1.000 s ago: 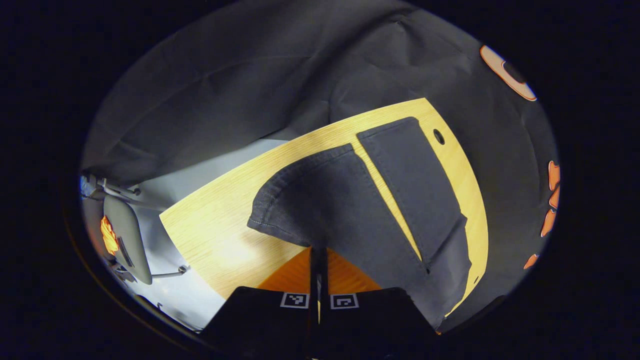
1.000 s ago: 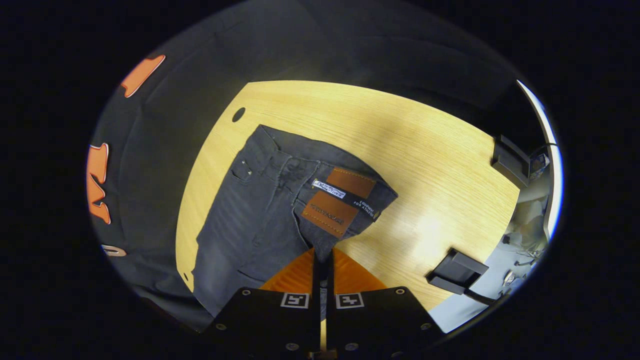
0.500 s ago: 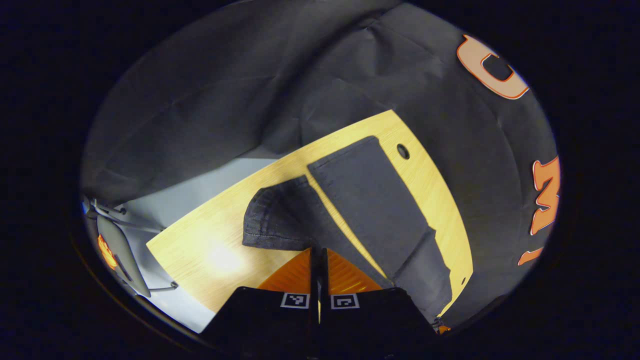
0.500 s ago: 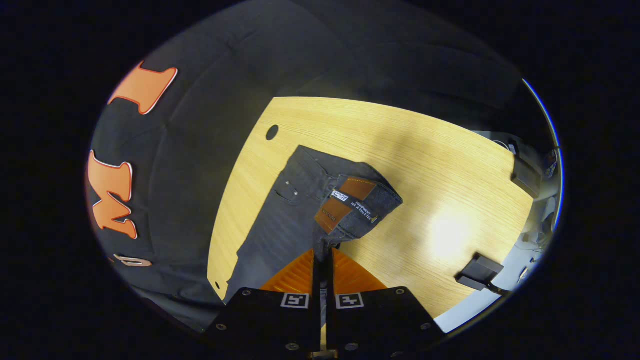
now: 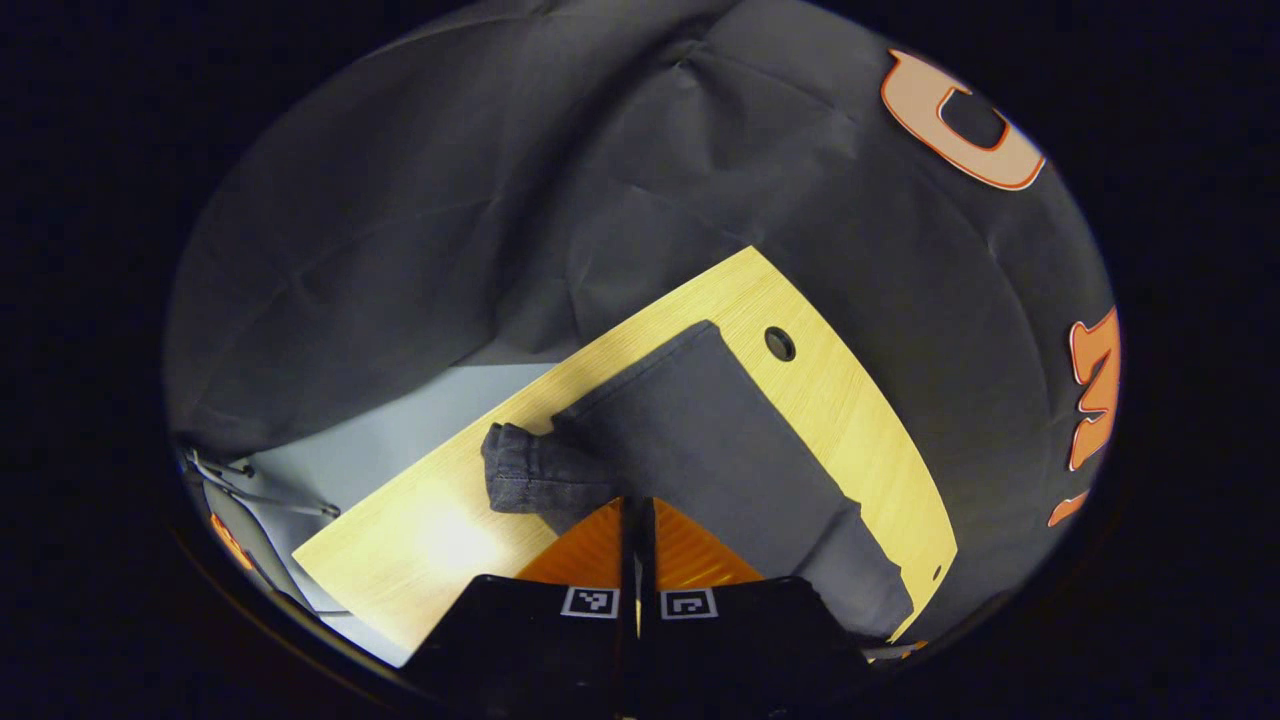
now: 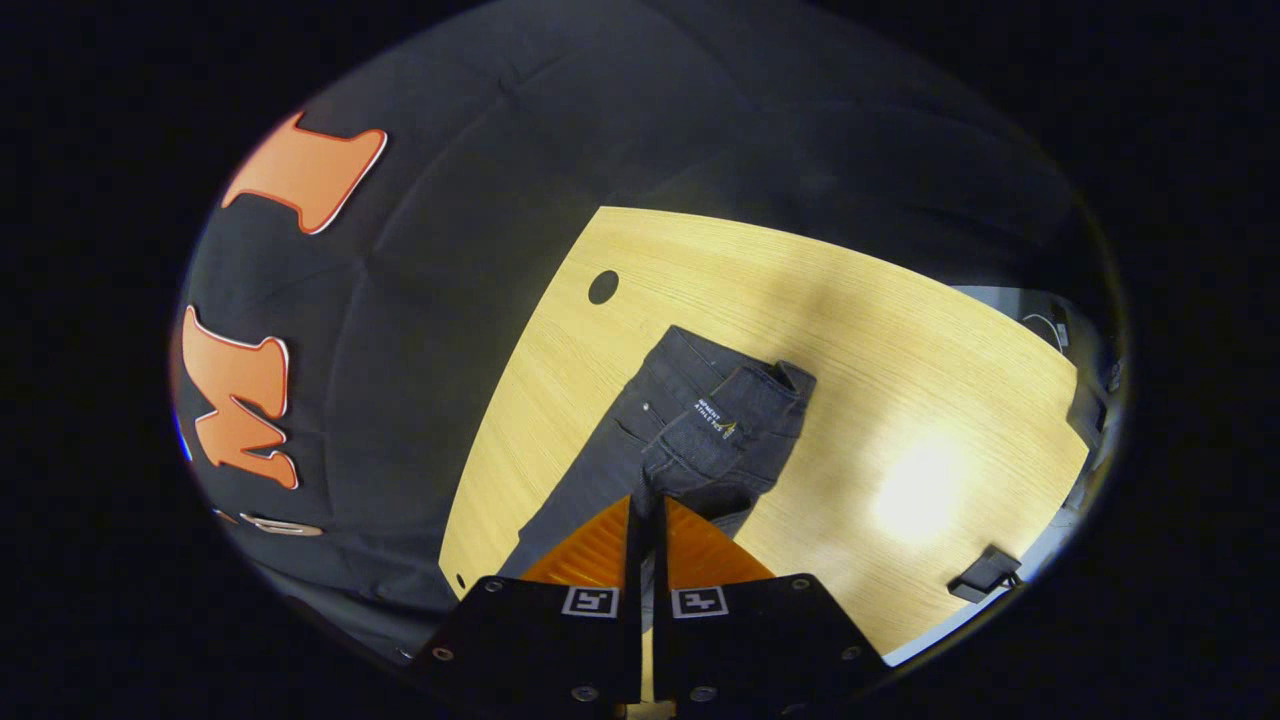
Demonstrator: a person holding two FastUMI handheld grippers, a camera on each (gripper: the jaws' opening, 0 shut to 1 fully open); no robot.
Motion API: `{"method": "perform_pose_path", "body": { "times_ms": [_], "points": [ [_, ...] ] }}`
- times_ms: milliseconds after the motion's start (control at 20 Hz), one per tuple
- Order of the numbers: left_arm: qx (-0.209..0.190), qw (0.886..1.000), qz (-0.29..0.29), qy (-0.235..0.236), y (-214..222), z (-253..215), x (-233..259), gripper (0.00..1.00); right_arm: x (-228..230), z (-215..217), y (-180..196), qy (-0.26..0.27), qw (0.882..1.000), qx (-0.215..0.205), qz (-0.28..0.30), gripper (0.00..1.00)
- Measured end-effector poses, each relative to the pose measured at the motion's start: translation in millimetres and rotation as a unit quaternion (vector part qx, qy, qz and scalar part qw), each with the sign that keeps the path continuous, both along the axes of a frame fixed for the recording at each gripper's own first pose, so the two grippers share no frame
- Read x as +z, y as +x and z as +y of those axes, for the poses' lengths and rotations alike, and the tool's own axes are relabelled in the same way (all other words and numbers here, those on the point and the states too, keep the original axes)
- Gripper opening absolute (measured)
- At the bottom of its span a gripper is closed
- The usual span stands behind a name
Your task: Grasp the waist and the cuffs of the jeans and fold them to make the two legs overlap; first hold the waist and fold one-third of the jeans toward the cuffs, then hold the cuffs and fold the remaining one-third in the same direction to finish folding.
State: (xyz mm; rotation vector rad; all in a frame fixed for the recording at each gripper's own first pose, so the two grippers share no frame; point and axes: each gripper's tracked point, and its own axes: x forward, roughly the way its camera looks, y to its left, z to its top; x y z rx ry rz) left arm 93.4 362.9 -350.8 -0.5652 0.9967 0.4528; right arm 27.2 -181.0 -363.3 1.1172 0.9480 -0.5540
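Observation:
Dark grey jeans [image 5: 720, 440] lie on the wooden table [image 5: 840, 400]. In the left gripper view one leg lies flat, and the other leg's cuff [image 5: 530, 475] hangs bunched from my left gripper [image 5: 637, 512], which is shut on it and held above the table. In the right gripper view the waist [image 6: 725, 430] is lifted and folded over itself, showing a pocket side with a small tag. My right gripper [image 6: 646, 512] is shut on the waist fabric. The cloth inside both pairs of fingers is hidden.
A round cable hole [image 6: 603, 287] sits in the table near the jeans' far side. A black bracket [image 6: 985, 578] is clamped on the table's right edge. Grey floor [image 5: 400, 420] lies beyond the left edge. Bare wood [image 6: 900, 350] spreads right of the waist.
Both grippers rose and carried their cloth across. The held leg now sits bunched beside the flat one. The waist turned over, so its brown patch is hidden.

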Motion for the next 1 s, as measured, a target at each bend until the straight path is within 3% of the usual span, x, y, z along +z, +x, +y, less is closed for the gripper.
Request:
{"method": "perform_pose_path", "body": {
  "times_ms": [250, 650, 800, 900, 1000],
  "points": [
    [-0.034, 0.998, 0.001, 0.044, 52.6, -3.3, -4.5, 0.01, -20.7, -8.4, 32.3, 0.007, 1.000, 0.000, 0.000, 0.05],
    [-0.062, 0.994, 0.009, 0.088, 100.2, -2.8, -2.0, 0.01, -61.0, -14.0, 68.6, 0.024, 0.999, -0.001, 0.023, 0.05],
    [-0.075, 0.994, -0.009, 0.082, 122.5, -14.7, -2.3, 0.01, -65.0, -13.4, 78.1, 0.044, 0.998, -0.032, 0.035, 0.05],
    [-0.091, 0.992, -0.024, 0.084, 128.4, -25.4, 3.9, 0.12, -64.2, -15.3, 78.8, 0.040, 0.998, -0.035, 0.033, 0.09],
    [-0.099, 0.992, -0.033, 0.075, 129.2, -35.4, 11.6, 0.52, -55.9, -18.8, 77.6, 0.030, 0.999, -0.031, 0.022, 0.16]
  ]
}}
